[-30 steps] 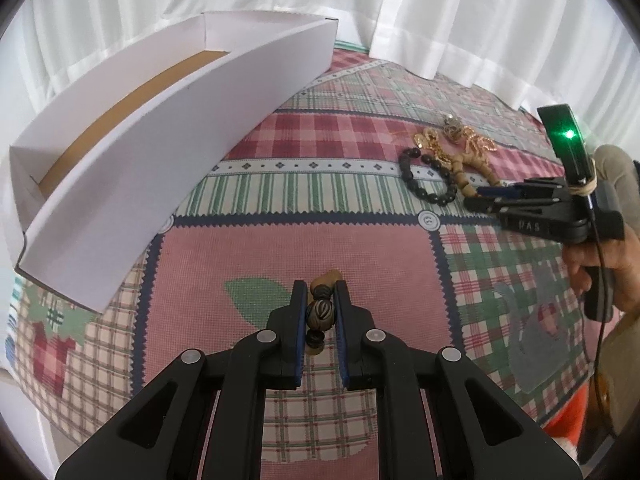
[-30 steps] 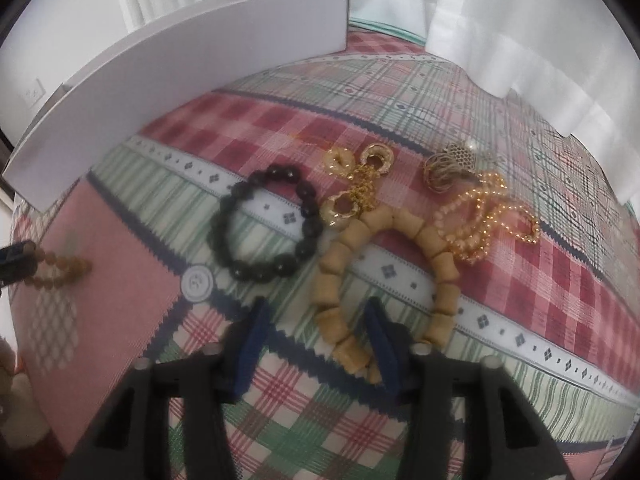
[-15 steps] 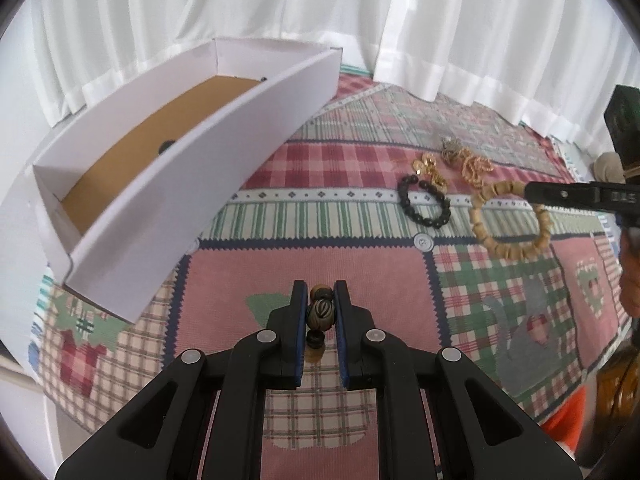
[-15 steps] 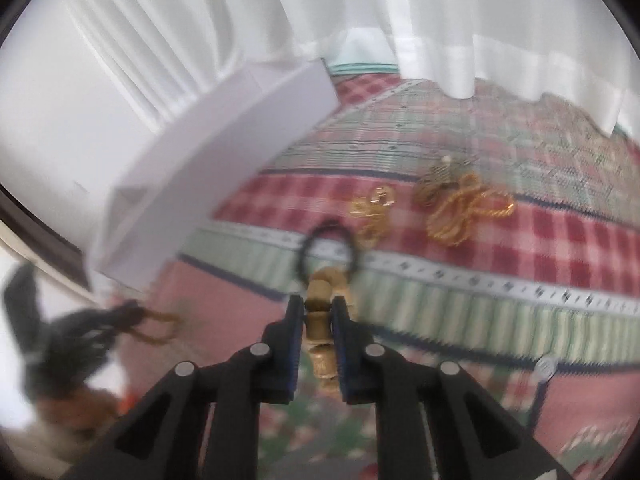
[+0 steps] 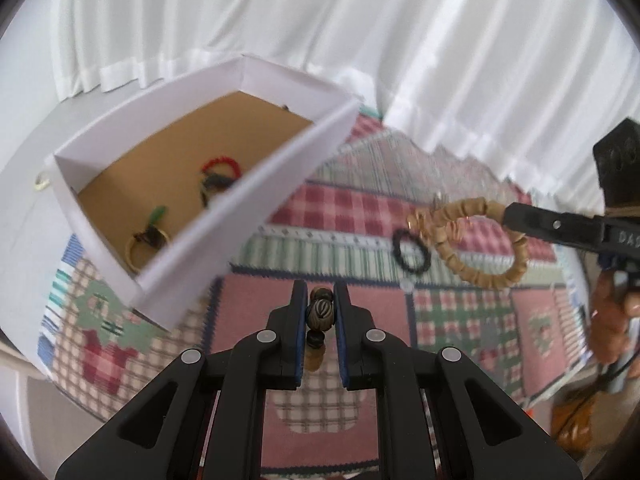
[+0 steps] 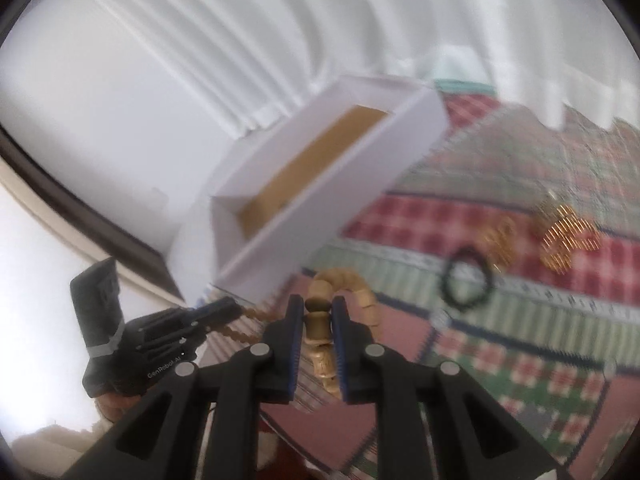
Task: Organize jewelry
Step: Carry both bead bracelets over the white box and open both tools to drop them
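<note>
L: my left hand-held gripper (image 5: 320, 312) clamped on dark carved-bead bracelet (image 5: 319, 311), above tabletop (image 5: 256, 304) | R: my right hand-held gripper (image 6: 316, 322) clamped on tan wooden bracelet (image 5: 476, 248), hanging clear | white box (image 5: 256, 208) holds red, green pieces, probably bracelets (blurred) | black bracelet (image 5: 412, 251), gold pieces (image 6: 564, 236) on cloth

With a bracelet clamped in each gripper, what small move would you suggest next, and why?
Probably carry the left gripper over the white box first. It is shut on the carved-bead bracelet, and the box, already holding some jewelry, lies closer to it than to the right gripper with its tan wooden bracelet.
</note>
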Demonstrator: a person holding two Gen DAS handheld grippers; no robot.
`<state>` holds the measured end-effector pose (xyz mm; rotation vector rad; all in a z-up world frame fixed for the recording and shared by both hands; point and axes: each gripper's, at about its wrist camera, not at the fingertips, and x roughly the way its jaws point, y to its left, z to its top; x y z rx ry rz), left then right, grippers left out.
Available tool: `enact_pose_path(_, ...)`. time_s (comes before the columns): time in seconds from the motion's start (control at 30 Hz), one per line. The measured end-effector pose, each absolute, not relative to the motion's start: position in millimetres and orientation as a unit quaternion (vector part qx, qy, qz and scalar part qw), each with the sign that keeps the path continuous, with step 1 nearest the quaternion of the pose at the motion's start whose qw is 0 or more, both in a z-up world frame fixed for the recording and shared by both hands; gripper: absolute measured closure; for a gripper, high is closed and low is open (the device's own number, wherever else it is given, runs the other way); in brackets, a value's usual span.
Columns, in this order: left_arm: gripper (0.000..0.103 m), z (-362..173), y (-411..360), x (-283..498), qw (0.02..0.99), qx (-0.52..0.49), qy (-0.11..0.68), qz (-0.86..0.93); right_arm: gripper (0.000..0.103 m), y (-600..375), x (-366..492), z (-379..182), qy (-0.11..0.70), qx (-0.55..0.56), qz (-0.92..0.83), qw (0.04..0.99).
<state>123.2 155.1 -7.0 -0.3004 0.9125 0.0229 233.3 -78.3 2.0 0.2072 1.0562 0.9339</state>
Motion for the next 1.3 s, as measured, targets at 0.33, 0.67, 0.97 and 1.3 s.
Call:
enact_pose_path(0.33,0.092,13,272,185,0.888,-0.181,0.407,0.119,0.088,29,311,51,0.435,0.098,0.471,0.761)
enact_pose_path(0.67,0.092,-53,344,250,0.852,-0.207,0.447,0.176,0.088,162,396,-2,0.463,0.03,0.452,0.762)
enact_pose_path(0.97,0.046,-87,365,269,0.835,-0.197,0.47,0.206,0.07,250,397,-55,0.489,-0.01,0.468,0.736)
enact_pose_path(1.3,0.023,-44,341,235,0.862,-0.167,0.424,0.22,0.051,217,365,-7,0.421,-0.02,0.458,0.783)
